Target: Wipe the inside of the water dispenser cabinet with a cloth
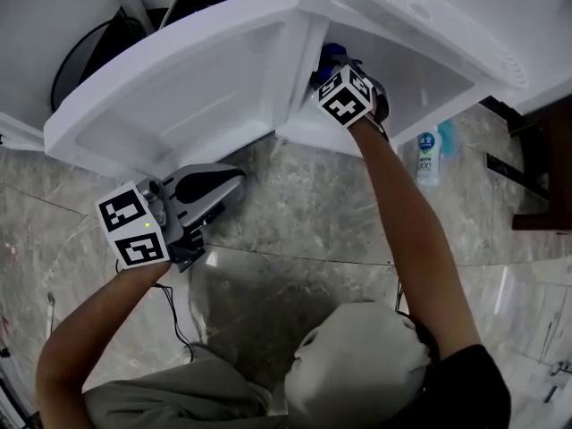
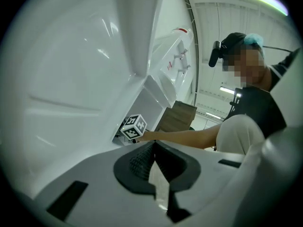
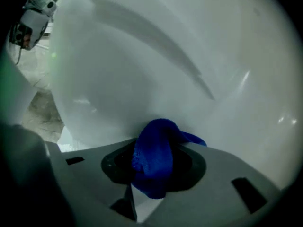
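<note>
The white water dispenser cabinet [image 1: 407, 65] stands open, its door [image 1: 179, 92] swung out to the left. My right gripper [image 1: 340, 70] reaches into the cabinet and is shut on a blue cloth [image 1: 332, 54]. In the right gripper view the blue cloth [image 3: 154, 160] bulges from between the jaws, close against the white inner wall [image 3: 165, 65]. My left gripper [image 1: 229, 182] hovers below the door's lower edge, jaws shut with nothing between them. The left gripper view shows the door's inner face [image 2: 71, 79] and the right gripper's marker cube [image 2: 133, 127].
A small pale bottle [image 1: 429, 156] stands on the marble floor [image 1: 304, 204] just right of the cabinet. Dark wooden furniture [image 1: 541, 168] is at the right edge, and a round black object [image 1: 85, 56] sits behind the door at upper left.
</note>
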`<state>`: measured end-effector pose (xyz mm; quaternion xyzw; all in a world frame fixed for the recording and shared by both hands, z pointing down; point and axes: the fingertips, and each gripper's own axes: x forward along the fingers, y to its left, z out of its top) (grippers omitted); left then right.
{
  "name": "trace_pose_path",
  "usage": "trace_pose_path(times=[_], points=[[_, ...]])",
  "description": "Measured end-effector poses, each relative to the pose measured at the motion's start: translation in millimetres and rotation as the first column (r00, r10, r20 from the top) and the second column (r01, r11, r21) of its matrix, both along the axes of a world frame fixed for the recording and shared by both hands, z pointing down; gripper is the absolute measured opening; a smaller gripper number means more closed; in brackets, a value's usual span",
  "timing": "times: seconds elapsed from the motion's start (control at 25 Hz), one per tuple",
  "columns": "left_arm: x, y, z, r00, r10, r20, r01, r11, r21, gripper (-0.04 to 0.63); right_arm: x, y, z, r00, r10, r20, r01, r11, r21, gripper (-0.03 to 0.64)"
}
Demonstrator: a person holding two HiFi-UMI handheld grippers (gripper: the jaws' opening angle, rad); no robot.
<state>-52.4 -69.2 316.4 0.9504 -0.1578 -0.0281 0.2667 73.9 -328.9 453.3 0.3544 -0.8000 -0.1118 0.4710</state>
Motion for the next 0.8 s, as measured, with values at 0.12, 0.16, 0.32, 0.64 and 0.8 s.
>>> trace_pose_path(times=[0.12, 0.16, 0.32, 0.64, 0.8], points=[[1.1, 4.6, 0.5, 1.000, 0.011, 0.002, -0.011, 1.000, -0.002, 0.006, 4.8, -18.0, -0.7, 0.999, 0.014, -0.032, -0.014, 1.000, -0.008, 0.121], [1.6, 6.2, 0.9, 1.000, 0.015, 0.005, -0.015, 1.000, -0.004, 0.006, 4.4, -20.5, -1.1, 0.999, 0.012, -0.033, -0.012, 1.000, -0.018, 0.121], [5.7, 11.1, 1.8, 1.000, 0.028, 0.010, -0.028, 1.000, -0.003, 0.006, 1.5, -9.7, -4.0, 1.000, 0.000, 0.014, 0.000, 1.000, -0.020, 0.122], [3.6, 0.5, -2.3, 0.993, -0.031, -0.114, 0.019, 0.994, -0.104, 0.007, 4.6, -5.6, -0.2, 1.000, -0.023, 0.011, 0.022, 0.998, 0.052, 0.122], [4.0, 8.5, 3.8, 0.995, -0.019, -0.097, 0.007, 0.993, -0.115, 0.007, 4.0, -26.7, -0.9, 0.995, 0.050, 0.085, -0.048, 0.999, -0.019, 0.121]])
